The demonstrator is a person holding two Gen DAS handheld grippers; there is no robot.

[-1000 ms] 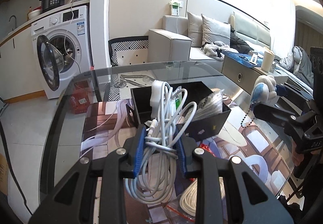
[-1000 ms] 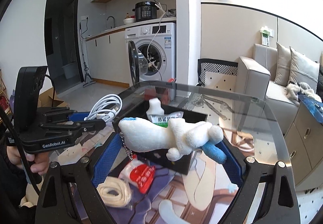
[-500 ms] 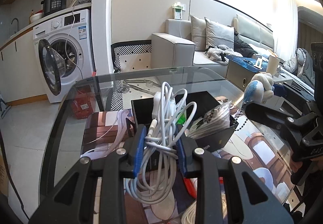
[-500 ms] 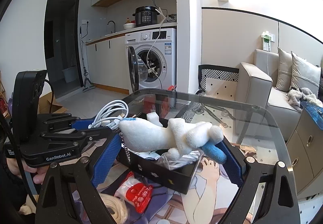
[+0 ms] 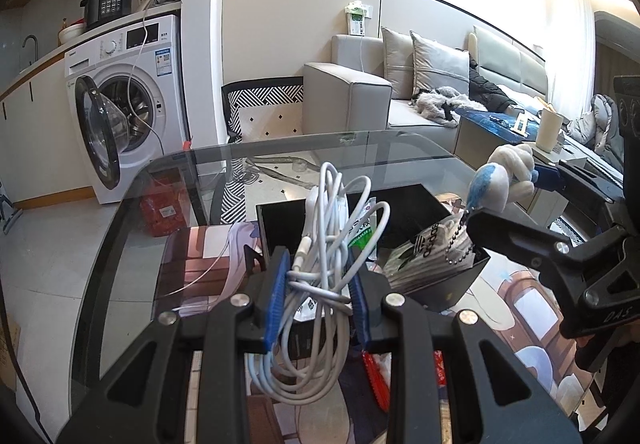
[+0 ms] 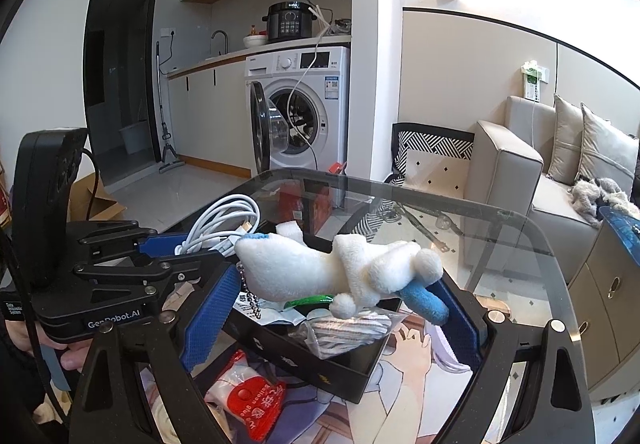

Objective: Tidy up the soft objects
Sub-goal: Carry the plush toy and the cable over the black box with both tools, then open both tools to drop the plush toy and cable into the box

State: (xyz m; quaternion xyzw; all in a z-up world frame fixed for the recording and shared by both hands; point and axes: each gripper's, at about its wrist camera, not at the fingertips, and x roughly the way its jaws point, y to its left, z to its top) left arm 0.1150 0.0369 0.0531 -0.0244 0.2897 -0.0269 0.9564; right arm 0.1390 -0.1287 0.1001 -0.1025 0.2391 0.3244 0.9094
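Left gripper (image 5: 318,294): pressed together on the coiled white cable (image 5: 320,284), pinching the bundle at mid-length; loops hang below my pads and more stand up above them.
Right gripper (image 6: 332,308): spread wide yet clamped on the plush toy (image 6: 340,272), which lies crosswise between my 2 blue pads.
Cable, place: in my left view it hangs at 6 o'clock of the black box (image 5: 452,284), over the near wall.
Plush, place: in the air above the box's open top; its bead chain dangles at the toy's 7 o'clock end.
Box: sits on the glass table (image 6: 500,228) on a printed mat, already holding a bagged striped item (image 6: 348,328) and a green-printed packet.
Cable handling: I judge it light and limp; loose loops could slide out or snag the box wall, so the middle of the coil is the right hold.
Plush handling: I judge it light and squashy, not fragile; a hold across the body suits it.
Left out: a red packet (image 6: 252,400) on the mat at 7 o'clock of the box.
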